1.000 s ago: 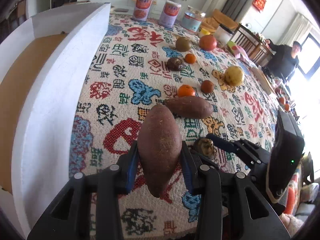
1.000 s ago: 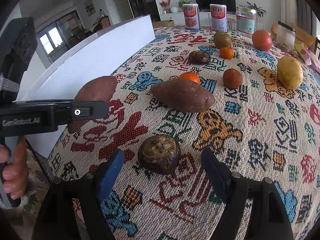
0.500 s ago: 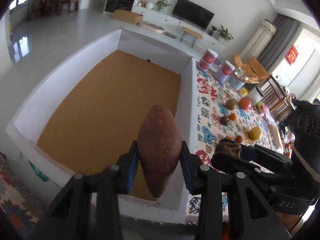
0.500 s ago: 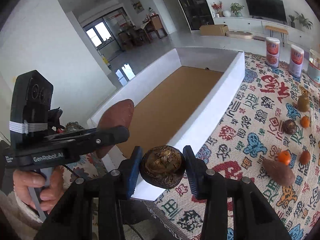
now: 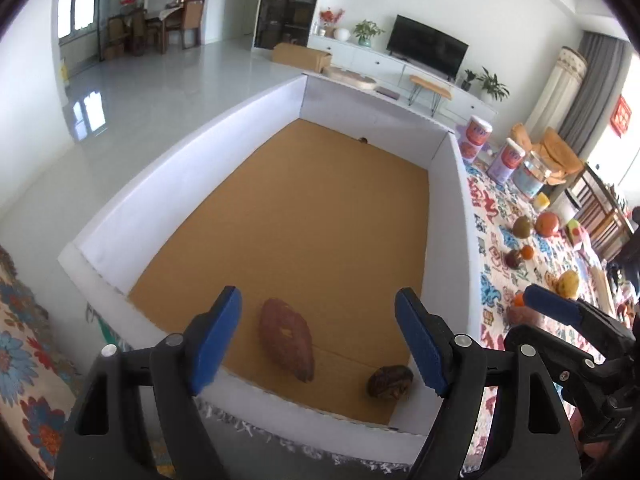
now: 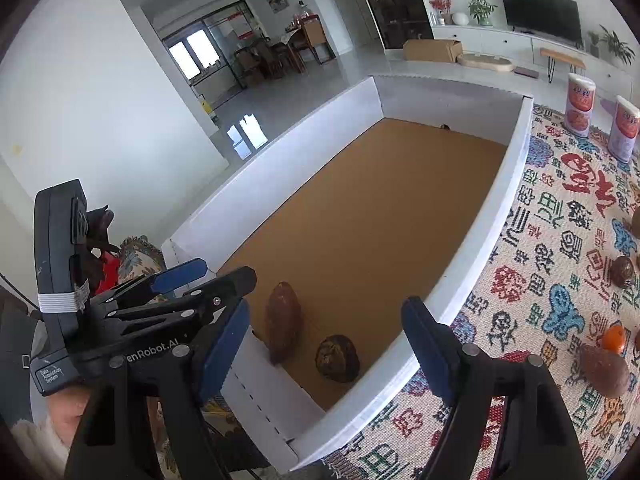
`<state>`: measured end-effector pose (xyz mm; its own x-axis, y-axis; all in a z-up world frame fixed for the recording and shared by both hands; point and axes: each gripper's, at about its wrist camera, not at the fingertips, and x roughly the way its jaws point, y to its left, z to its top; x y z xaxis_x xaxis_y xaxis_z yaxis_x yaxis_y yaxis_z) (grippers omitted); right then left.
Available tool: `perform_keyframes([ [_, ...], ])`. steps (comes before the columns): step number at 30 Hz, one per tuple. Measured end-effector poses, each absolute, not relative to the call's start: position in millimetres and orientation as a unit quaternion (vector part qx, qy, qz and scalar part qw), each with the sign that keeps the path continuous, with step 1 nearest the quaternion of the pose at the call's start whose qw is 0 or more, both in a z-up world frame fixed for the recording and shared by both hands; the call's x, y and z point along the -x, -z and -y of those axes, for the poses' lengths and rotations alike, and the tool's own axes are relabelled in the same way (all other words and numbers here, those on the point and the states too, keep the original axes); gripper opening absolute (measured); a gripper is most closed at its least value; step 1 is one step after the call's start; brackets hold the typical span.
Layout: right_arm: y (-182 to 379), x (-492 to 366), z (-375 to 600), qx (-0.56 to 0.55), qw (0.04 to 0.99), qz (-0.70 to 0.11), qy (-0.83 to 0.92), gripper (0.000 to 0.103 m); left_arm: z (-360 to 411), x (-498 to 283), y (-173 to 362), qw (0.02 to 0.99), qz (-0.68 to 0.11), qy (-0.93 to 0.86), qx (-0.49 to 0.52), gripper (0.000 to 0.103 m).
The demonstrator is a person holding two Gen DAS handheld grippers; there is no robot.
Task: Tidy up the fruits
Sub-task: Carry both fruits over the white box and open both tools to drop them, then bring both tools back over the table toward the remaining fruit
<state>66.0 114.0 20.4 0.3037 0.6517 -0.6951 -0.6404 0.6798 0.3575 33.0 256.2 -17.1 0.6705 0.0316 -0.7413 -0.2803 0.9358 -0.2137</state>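
A large white-walled box (image 5: pixel 180 176) with a brown cardboard floor stands left of the patterned tablecloth (image 6: pixel 560 240). A reddish sweet potato (image 5: pixel 286 338) and a dark round wrinkled fruit (image 5: pixel 390 382) lie on its floor near the front wall; both also show in the right wrist view, the sweet potato (image 6: pixel 283 328) and the round fruit (image 6: pixel 338 358). My left gripper (image 5: pixel 318 336) is open and empty above them. My right gripper (image 6: pixel 326 348) is open and empty above the box's near corner. Another sweet potato (image 6: pixel 604 368) and several fruits remain on the cloth.
Two tall cans (image 6: pixel 580 104) stand at the cloth's far end. An orange (image 6: pixel 614 338) and a dark round fruit (image 6: pixel 623 271) lie on the cloth. A floral cushion (image 5: pixel 24 360) sits left of the box. Tiled floor lies beyond.
Both grippers opened over the box. The sweet potato left my left gripper and the round fruit left my right gripper; both now lie on the box floor.
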Motion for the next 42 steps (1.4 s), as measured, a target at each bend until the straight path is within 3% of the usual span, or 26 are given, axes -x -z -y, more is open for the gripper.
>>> perform_keyframes([
  [3,-22.6,-50.3,-57.9,0.003,0.848,-0.393,-0.355,0.096,-216.8,-34.2,7.6,0.911,-0.389,-0.021,0.137,0.081],
  [11,35.5,-29.2,120.2,0.049,0.917,-0.379,-0.111,0.097,-69.2,-32.7,3.6,0.900,-0.397,0.170,0.055,0.088],
  [18,80.3,-44.9,231.1,-0.051,0.902,-0.428,0.028,0.097,12.7,-60.1,57.8,0.888,-0.428,0.171,0.012,0.088],
  [26,94.4,-46.2,246.4,-0.079,0.891,-0.443,0.058,0.097,7.9,-91.4,114.1,0.880,-0.463,0.104,-0.012,0.088],
  [34,105.6,-53.6,252.3,-0.090,0.879,-0.464,0.061,0.097,7.2,-94.6,128.9,0.892,-0.441,0.085,-0.042,0.091],
  [39,107.4,-54.2,251.4,-0.091,0.878,-0.467,0.058,0.102,4.7,-99.6,130.7,0.895,-0.438,0.083,-0.036,0.096],
  [42,96.0,-47.4,257.0,-0.092,0.892,-0.433,0.090,0.102,5.7,-99.6,130.5,0.895,-0.437,0.081,-0.039,0.096],
])
